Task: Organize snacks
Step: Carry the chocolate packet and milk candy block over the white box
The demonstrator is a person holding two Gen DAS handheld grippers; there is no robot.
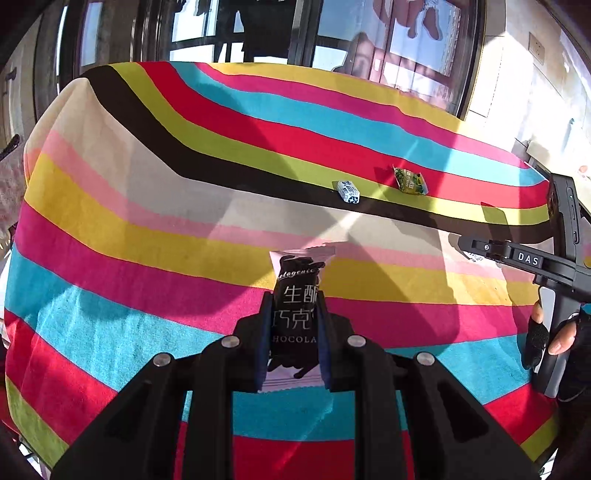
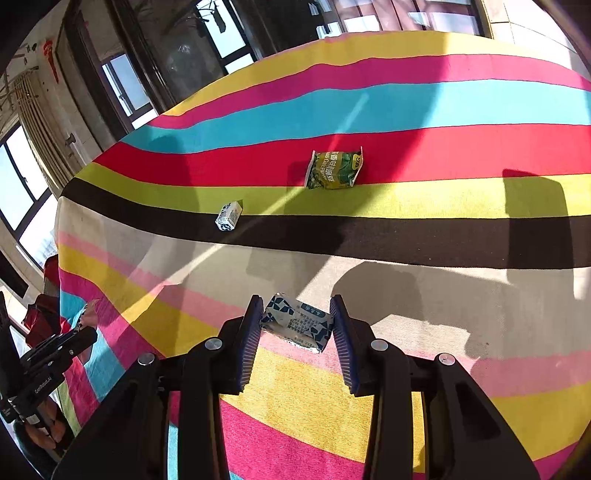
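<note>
My left gripper (image 1: 293, 306) is shut on a black-and-white chocolate packet (image 1: 297, 295), held upright above the striped cloth. My right gripper (image 2: 295, 314) is shut on a white-and-blue snack packet (image 2: 297, 325), lifted just over the cloth. Farther off, on the black stripe, lies a small white-and-blue packet (image 1: 348, 191) (image 2: 229, 216). A green snack bag (image 1: 410, 181) (image 2: 334, 170) lies past it on the red and lime stripes. At the right edge of the left wrist view my right gripper (image 1: 467, 247) shows with a gloved hand (image 1: 554, 332) on its handle.
A table covered by a striped cloth (image 1: 147, 206) (image 2: 443, 240) fills both views. Windows (image 1: 207, 26) stand beyond its far edge. Red packaging (image 2: 40, 317) sits off the table's left side in the right wrist view, near my left gripper (image 2: 55, 350).
</note>
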